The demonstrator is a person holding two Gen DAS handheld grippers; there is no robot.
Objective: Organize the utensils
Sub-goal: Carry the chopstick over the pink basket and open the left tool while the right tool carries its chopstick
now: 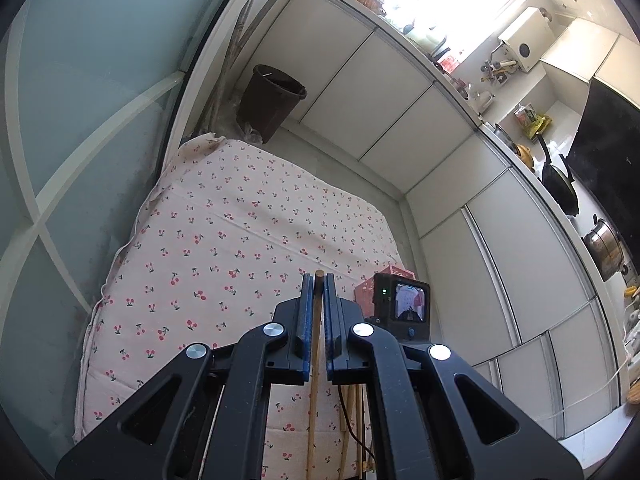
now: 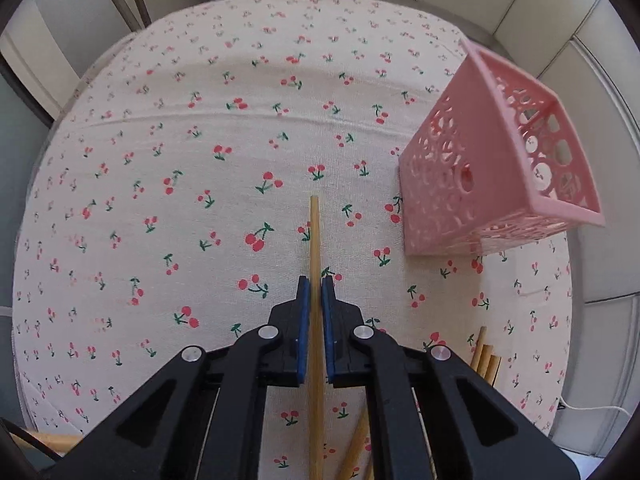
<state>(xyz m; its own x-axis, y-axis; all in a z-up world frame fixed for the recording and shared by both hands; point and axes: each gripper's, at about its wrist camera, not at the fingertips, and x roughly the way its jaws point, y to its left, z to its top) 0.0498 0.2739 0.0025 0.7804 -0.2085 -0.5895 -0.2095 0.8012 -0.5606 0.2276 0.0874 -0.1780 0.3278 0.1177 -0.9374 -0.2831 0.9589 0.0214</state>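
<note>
In the left wrist view my left gripper (image 1: 319, 280) is shut on a wooden chopstick (image 1: 316, 344), held above the cherry-print cloth (image 1: 224, 240); its blunt end sticks out just past the fingertips. In the right wrist view my right gripper (image 2: 315, 280) is shut on another wooden chopstick (image 2: 315, 236) that reaches well past the fingertips over the cloth (image 2: 200, 160). A pink perforated basket (image 2: 496, 168) stands to the front right of it. More chopsticks (image 2: 486, 354) lie on the cloth at the lower right. The right gripper's camera (image 1: 402, 306) and part of the basket (image 1: 370, 286) show in the left view.
White cabinet doors (image 1: 400, 92) run beside the cloth-covered table. A dark bin (image 1: 272, 100) stands on the floor beyond the table's far end. Pots and a pan (image 1: 560, 184) sit on the counter. A glass door (image 1: 88, 100) is on the left.
</note>
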